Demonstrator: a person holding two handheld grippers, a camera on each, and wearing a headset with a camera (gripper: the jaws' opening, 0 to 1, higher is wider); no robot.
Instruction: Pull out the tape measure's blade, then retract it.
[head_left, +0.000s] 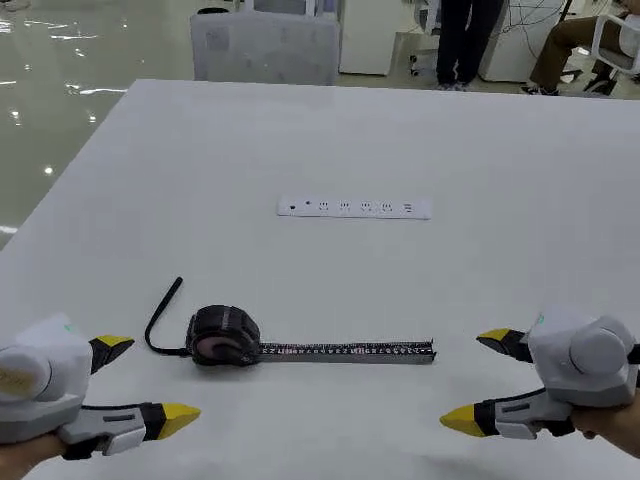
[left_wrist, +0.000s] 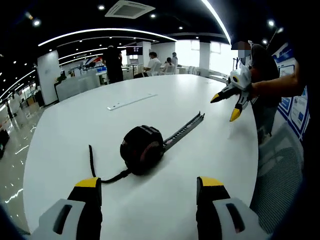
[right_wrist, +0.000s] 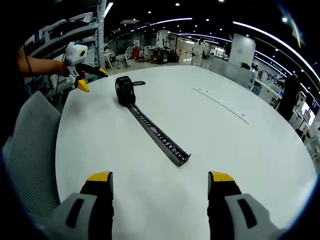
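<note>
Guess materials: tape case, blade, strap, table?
Case: likely black rubber-clad plastic; matte, segmented rim, reddish side face.
Blade: probably thin coated steel; dark with pale printed marks, lies straight and flat.
Strap: black cord or webbing; it lies in a limp curve.
Table: white, smooth, near-matte, perhaps laminate; the look leaves it open.

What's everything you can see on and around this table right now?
table: one, white, spans the view
tape measure: one, black case, near edge, between the claws
blade: one, dark with pale marks, pulled out flat towards the right
strap: one, black, trailing left of the case
power strip: one, white, mid-table beyond the tape measure
people: two partly seen, dark and brown trousers, beyond the far edge
left claw: one, grey, yellow tips, open, left of the case
right claw: one, same colours, open, past the blade's end
</note>
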